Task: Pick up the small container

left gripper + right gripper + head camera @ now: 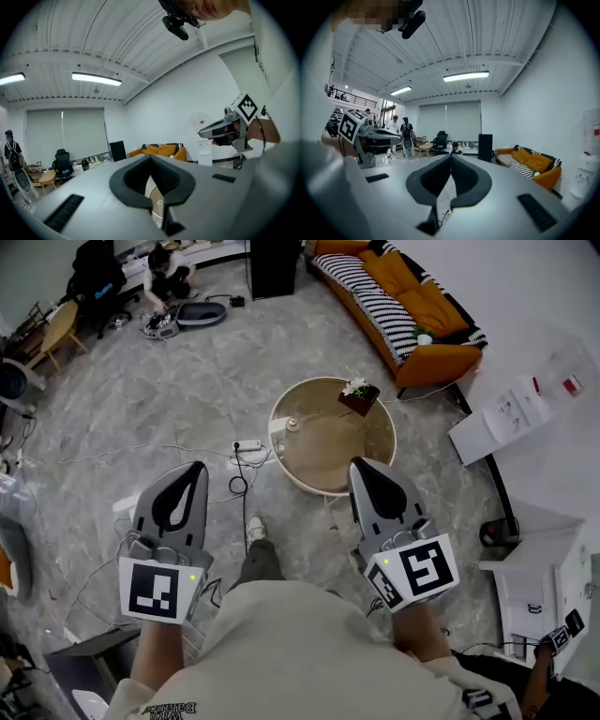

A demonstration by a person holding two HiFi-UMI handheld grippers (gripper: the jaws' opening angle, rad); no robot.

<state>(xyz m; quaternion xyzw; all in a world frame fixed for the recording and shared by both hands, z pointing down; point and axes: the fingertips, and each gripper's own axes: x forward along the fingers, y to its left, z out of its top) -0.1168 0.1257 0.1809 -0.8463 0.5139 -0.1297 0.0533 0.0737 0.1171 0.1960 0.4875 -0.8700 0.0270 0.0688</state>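
The left tongs (198, 466) and the right tongs (357, 463) are both pressed together with nothing between them, held side by side in front of the person's body. The small container (292, 424) stands ahead of and below both tips, roughly between the lines they point along and well apart from either. It sits on the left part of a round desk (380, 451), near the rim.

Several things could go wrong from here. Either pair of tongs must spread before it arrives; closing in with tips together would likely shove the container or tip it. Because it stands close to the rim, a push from the right tongs' side could send it off onto the floor. It looks small and light, so an off-centre pinch may make it skid or twist out. A potted plant (359, 395) stands beyond the right tongs' tip, to the container's right, and a wide sweep from that side could knock it.

A power strip (248, 445) and loose cables (236, 486) lie on the floor (141, 399) just ahead of the left tongs, a tripping risk on the way in.

The desk top is smooth and tan with a pale rim. The floor is grey marble-patterned tile. An orange sofa (427, 310) with striped cushions stands far beyond the right tongs, and white cabinets (539, 582) are off to their right.
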